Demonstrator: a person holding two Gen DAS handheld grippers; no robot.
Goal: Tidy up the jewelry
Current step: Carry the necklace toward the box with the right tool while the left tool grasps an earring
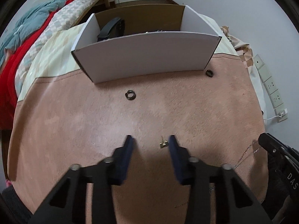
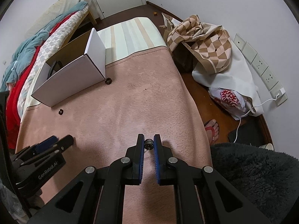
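Here the jewelry lies scattered on a pink fleece blanket (image 2: pixel 130 100) spread over the bed, presumably so that small pieces stay put and show against a plain ground. A white cardboard box (image 1: pixel 147 56), open at the top, stands at the far end of the blanket as the likely collecting place; a dark strap-like object (image 1: pixel 112 29) already rests inside it. The left gripper (image 1: pixel 151 140) points steeply down, its blue-padded fingers (image 1: pixel 129 145) standing apart with a small gold stud earring (image 1: pixel 163 144) between them, close to the right-hand pad; the pads do not yet press on it, so the earring lies free on the blanket. The straddling pose suits a pinch from both sides of so small a piece. The right gripper (image 2: pixel 149 141) is closed on a small round dark bead or pendant (image 2: pixel 149 141), from which a fine chain (image 2: pixel 146 149) trails down between the pads. A thin necklace chain (image 1: pixel 246 153) shows beside this gripper in the left wrist view. Two dark rings wait on the blanket: one ring (image 1: pixel 130 94) in front of the box, the other ring (image 1: pixel 209 73) just beside its corner. Most pieces thus remain outside the box.
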